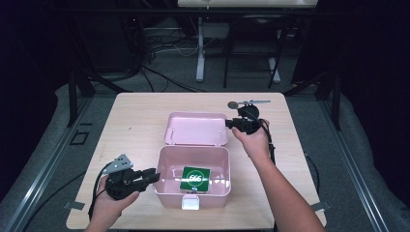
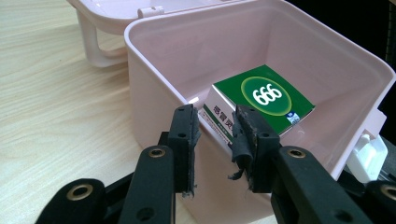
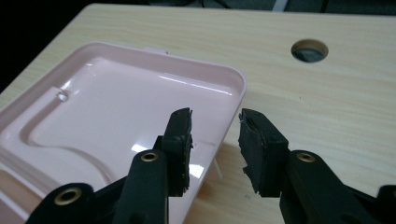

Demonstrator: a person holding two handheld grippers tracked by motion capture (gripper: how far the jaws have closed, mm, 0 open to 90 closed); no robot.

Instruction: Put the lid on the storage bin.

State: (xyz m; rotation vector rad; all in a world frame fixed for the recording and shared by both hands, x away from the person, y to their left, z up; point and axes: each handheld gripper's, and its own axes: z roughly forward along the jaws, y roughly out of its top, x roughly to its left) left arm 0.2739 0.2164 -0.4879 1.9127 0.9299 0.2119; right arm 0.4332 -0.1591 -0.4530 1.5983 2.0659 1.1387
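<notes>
The pink box (image 1: 192, 182) is standing open, and the green carton (image 1: 195, 178) is lying inside it; packing seems done, closing is left. The right gripper (image 1: 231, 123) is straddling, jaws apart, the lid's (image 1: 196, 128) right edge behind the box; the left gripper (image 1: 153, 176), also parted and empty, is waiting just left of the box.

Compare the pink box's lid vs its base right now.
The lid is shallow and lies flipped open behind the base; the base is deep. The lid is empty; the base holds a green 666 carton. The right gripper straddles the lid's rim; the left gripper straddles the base's wall. Both are pink plastic.
</notes>
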